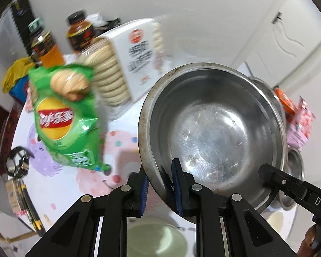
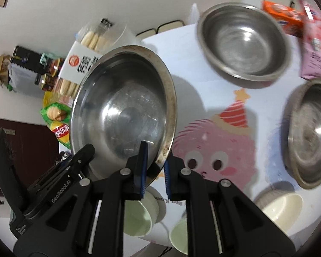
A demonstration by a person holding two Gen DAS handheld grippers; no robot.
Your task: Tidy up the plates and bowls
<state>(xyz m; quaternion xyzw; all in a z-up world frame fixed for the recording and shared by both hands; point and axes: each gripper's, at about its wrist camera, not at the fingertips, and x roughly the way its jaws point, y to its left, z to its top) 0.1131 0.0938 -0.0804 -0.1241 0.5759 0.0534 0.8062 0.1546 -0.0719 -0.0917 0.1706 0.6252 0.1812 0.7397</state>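
My left gripper (image 1: pixel 161 186) is clamped on the near rim of the large steel bowl (image 1: pixel 214 126), one blue pad inside the wall and one outside. My right gripper (image 2: pixel 153 169) is clamped on the same bowl's rim at the opposite side, likewise one pad inside and one outside. The bowl hangs between the two grippers, tilted, clear of the table (image 2: pixel 214 85), its shadow falling on the cartoon-printed tablecloth below. The inside is empty, scratched, with brown staining along the rim.

In the right wrist view, a second steel bowl (image 2: pixel 244 42) sits upright at the far side of the table and a third (image 2: pixel 310 132) at the right edge; each is apart from the held bowl. Below my fingers stand pale green cups (image 2: pixel 139 216) and, to the right, a cream bowl (image 2: pixel 282 207).

In the left wrist view, a green crisp bag (image 1: pixel 64 115) lies left of the held bowl, with a white biscuit box (image 1: pixel 139 57) and two dark bottles (image 1: pixel 79 32) behind it. An orange box (image 2: pixel 282 15) and a pink box (image 2: pixel 316 49) stand at the far right corner.
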